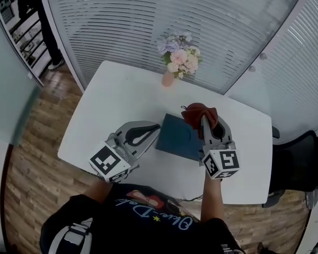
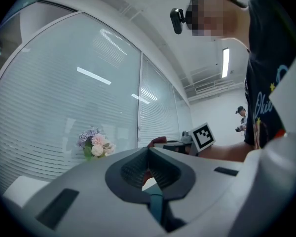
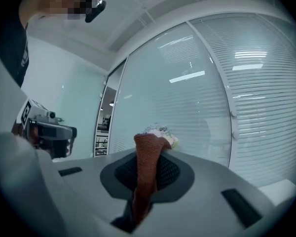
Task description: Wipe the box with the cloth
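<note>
My right claw [image 1: 203, 120] is pinching the red cloth [image 1: 197, 112] over the teal box [image 1: 176, 137] (flat on the bench [image 1: 112, 103]) while my left claw [image 1: 156, 129] is clamping its left edge.

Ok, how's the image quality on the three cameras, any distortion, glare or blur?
Head view: evenly lit, fisheye curves the blinds and table edge; box and cloth sharp. Left gripper view: black circular vignette, strong bowing, light streaks reflected on the glass. Right gripper view: same vignette and reflections, cloth fairly sharp between the jaws.
</note>
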